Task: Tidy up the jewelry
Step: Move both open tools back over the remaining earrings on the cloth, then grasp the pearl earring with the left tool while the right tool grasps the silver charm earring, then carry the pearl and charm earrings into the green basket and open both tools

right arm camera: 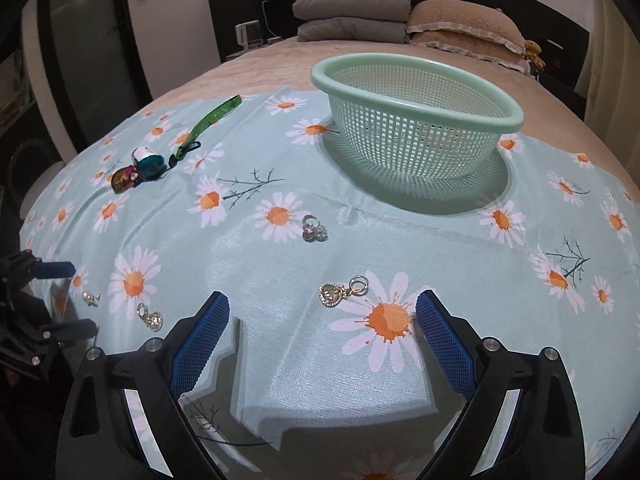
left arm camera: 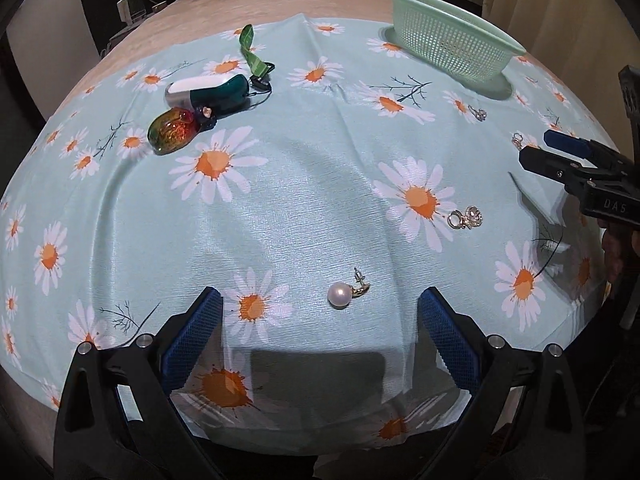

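Left gripper [left arm camera: 320, 308] spread wide, pearl earring [left arm camera: 344, 291] lying loose between blue pads at lower centre. Right gripper [right arm camera: 322, 312] likewise open, heart charm [right arm camera: 340, 290] just ahead; basket [right arm camera: 420, 80] upper right.

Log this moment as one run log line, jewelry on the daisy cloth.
left gripper: open, pearl earring between fingers | right gripper: open, heart charm ahead | basket: no jewelry visible inside

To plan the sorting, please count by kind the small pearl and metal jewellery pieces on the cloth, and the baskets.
Pearl earring: 1
Metal charms or rings: 3
Basket: 1
Total: 5
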Demonstrator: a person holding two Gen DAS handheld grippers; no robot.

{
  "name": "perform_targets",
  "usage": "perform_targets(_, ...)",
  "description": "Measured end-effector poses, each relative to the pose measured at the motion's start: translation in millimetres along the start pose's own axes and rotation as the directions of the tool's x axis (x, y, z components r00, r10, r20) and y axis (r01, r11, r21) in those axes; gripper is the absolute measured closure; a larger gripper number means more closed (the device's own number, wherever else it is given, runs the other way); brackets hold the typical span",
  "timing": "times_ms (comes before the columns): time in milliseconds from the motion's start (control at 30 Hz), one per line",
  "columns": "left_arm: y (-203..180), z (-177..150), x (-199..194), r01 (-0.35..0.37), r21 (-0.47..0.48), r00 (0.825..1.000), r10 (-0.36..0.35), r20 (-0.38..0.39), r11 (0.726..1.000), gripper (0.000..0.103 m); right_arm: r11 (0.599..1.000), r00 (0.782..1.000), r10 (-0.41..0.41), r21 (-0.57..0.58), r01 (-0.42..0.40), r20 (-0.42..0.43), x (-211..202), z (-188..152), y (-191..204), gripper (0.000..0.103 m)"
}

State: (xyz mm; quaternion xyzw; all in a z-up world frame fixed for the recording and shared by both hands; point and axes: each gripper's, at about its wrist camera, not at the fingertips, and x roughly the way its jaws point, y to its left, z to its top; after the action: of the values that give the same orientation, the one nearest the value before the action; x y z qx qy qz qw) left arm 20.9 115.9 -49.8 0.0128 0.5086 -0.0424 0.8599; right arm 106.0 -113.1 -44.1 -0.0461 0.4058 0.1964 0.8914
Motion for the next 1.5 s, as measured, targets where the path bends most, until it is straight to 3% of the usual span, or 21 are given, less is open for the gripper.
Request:
perform_targets(200, -2.0, -6.6, 6.3, -0.045, -0.019, 0.999, 0.046, 0.028, 0.999, 0.014, 0.999, 1.000, -0.024, 0.039, 0.024, 0.000, 12.5, -2.6, -4.4, 0.016)
perform_targets(233, -3.9, -6.3, 6.3, -0.040, -0.010, 0.999, 0.040, 0.034, 0.999, 0.017, 0.999, 0.999, -0.042, 0.031, 0.042, 0.002, 14.1, -3.9, -3.4, 0.027)
perform_targets(433, -20.9, -8.8, 1.9, -0.001, 0.079, 0.999, -0.003, 0.041, 0.997, 0.056, 0.999, 0.999, -0.033, -0.005, 0.033, 0.018, 15.6, -4.3, 0.4, 0.066)
perform_targets(533, -22.5, -9.5, 3.0, 0.016, 0.086, 0.999, -0.018, 0.028, 0.996, 0.071, 0.999, 0.999, 0.041, 0.002, -0.041, 0.005, 16.8, -3.9, 1.9, 0.086)
perform_targets(600, -20.7, -9.9, 2.5, 0.025, 0.078, 1.000, -0.026, 0.015, 0.997, 0.089, 0.997, 0.997, 0.072, 0.019, -0.072, -0.002, 17.4, -4.1, -1.8, 0.087)
perform_targets(633, -20.1, -11.0, 2.7, 0.033, 0.075, 0.999, -0.033, 0.007, 0.997, 0.092, 0.997, 0.997, 0.079, 0.018, -0.079, -0.004, 17.3, -4.2, -2.4, 0.088)
perform_targets(1000, -15.8, -10.2, -6.1, 0.087, 0.073, 0.996, -0.087, -0.008, 0.994, 0.092, 0.993, 0.993, 0.111, 0.049, -0.110, -0.026, 2.5, -2.3, -13.3, 0.088)
perform_targets(1100, -22.0, -10.3, -6.7, 0.090, 0.116, 0.996, -0.087, -0.035, 0.989, 0.092, 0.981, 0.984, 0.175, 0.090, -0.171, -0.036, -1.1, -3.9, -22.3, 0.088)
perform_targets(1200, -30.5, -10.4, -6.0, 0.076, 0.169, 0.997, -0.070, -0.045, 0.983, 0.092, 0.981, 0.983, 0.177, 0.092, -0.172, -0.052, -2.8, -5.9, -23.7, 0.088)
perform_targets(1500, -37.3, 3.9, -21.0, 0.078, 0.212, 0.997, -0.073, -0.028, 0.974, 0.092, 0.978, 0.979, 0.200, 0.075, -0.196, -0.043, -26.5, -0.8, -33.7, 0.088)
